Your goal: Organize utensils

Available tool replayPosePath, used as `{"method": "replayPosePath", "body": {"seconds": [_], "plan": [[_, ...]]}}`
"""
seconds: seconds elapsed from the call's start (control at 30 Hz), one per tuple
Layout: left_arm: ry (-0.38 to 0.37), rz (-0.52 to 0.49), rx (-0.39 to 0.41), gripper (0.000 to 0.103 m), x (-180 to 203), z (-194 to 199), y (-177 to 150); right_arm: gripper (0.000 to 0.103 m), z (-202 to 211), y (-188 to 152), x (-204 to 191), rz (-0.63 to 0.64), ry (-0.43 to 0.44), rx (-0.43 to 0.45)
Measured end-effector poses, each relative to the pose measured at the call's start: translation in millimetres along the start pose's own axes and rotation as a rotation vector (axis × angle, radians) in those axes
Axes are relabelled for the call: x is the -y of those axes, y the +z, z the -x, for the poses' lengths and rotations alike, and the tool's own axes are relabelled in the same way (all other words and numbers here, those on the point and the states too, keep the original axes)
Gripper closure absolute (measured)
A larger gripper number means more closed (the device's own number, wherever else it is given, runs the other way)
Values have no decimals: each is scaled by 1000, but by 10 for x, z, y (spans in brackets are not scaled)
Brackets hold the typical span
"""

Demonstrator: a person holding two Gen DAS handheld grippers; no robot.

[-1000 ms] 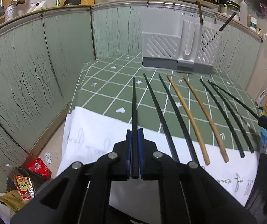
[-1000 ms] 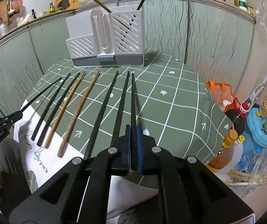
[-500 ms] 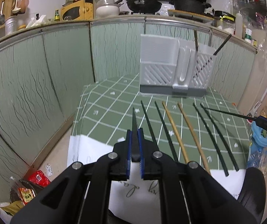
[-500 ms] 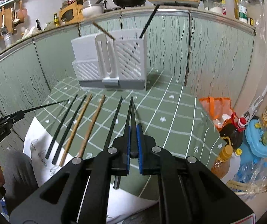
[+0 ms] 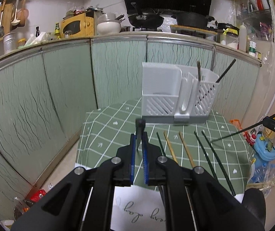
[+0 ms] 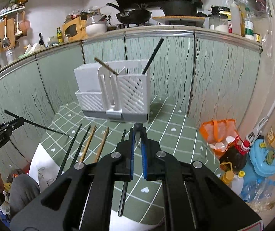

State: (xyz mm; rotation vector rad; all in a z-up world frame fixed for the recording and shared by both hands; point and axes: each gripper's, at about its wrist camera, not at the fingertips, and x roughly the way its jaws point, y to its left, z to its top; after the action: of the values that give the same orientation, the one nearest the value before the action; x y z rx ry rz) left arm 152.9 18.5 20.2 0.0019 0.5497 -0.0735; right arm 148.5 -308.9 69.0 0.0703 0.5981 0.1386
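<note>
Jaws, left wrist view: left gripper clamped on a black chopstick, lifted clear of the green checked tablecloth. White slotted plastic utensil holder at the far edge.

Jaws, right wrist view: right gripper clamped on a second black chopstick; loose black and bamboo chopsticks lie toward the near-left corner.

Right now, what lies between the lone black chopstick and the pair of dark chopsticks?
Two bamboo chopsticks, side by side, lie between the lone black chopstick and the dark pair; the left wrist view shows it.
</note>
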Motion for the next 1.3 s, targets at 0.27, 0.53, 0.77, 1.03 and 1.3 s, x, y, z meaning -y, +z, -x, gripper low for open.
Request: {"method": "replayPosePath", "body": {"seconds": [0.27, 0.53, 0.77, 1.03, 1.3], "plan": [[-14, 10, 24, 95, -14, -6, 160, 97, -7, 154, 49, -17, 10, 18], [-21, 10, 28, 95, -18, -40, 205, 97, -41, 229, 87, -27, 19, 25], [-27, 0, 33, 95, -48, -36, 256, 97, -60, 287, 91, -27, 23, 22], [-60, -45, 36, 95, -72, -6, 361, 97, -21, 401, 142, -22, 41, 19], [-128, -102, 37, 95, -72, 25, 515, 97, 65, 562, 211, 1, 62, 22]]}}
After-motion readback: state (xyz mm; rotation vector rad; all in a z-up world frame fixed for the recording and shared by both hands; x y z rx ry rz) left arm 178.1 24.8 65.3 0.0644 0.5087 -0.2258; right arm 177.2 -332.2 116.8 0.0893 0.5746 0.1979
